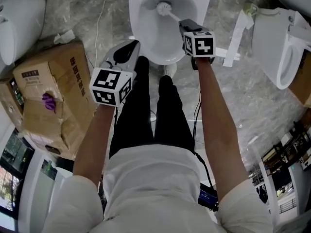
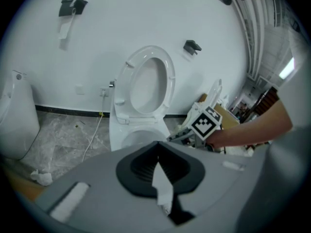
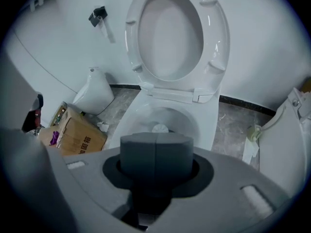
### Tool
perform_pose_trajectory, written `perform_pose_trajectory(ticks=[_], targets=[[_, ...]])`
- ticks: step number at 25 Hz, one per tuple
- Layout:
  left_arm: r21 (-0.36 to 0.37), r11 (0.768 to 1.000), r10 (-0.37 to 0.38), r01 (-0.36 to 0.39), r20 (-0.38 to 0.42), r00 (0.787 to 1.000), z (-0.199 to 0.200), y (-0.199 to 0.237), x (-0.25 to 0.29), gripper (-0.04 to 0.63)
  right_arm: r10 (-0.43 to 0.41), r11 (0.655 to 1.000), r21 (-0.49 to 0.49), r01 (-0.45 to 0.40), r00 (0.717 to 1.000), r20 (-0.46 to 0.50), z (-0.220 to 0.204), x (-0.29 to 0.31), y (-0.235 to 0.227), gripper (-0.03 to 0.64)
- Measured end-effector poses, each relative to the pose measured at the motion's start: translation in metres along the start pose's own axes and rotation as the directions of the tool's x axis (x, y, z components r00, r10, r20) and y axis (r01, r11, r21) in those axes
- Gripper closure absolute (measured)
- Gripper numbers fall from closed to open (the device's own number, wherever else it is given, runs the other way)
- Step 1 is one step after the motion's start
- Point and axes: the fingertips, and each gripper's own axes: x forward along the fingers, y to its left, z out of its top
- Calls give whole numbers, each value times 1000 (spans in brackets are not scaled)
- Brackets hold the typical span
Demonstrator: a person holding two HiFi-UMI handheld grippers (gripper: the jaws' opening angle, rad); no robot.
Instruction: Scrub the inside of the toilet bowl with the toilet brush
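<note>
white toilet bowl [image 1: 146, 30] (brush [image 1: 164, 7] too)

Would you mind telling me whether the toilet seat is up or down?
Up: the toilet seat stands upright against the wall above the open bowl, where the brush head sits.

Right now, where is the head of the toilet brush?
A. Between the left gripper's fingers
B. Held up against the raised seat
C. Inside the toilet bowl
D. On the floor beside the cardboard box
C: in the head view the white head of the toilet brush sits down inside the toilet bowl, and its handle runs back to the right gripper, whose fingers are closed on it.
</note>
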Motion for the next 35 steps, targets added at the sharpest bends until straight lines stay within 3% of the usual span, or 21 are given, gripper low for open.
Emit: perform_pose_trajectory(ticks=[8,14,26,35], targets=[[8,1000,-18,18,11,1000,19,8,20,603,-40,995,87,39,999,15,16,30,-10,471],[9,1000,-16,16,-13,1000,11,17,22,602,-42,991,128,37,999,35,25,45,-5,471],[15,1000,-14,14,-35,999,3,21,21,603,-5,995,101,3,1000,17,16,54,15,471],[22,1000,-20,21,-39,999,1,15,21,603,45,994,100,-45,999,3,-16,48,33,469]])
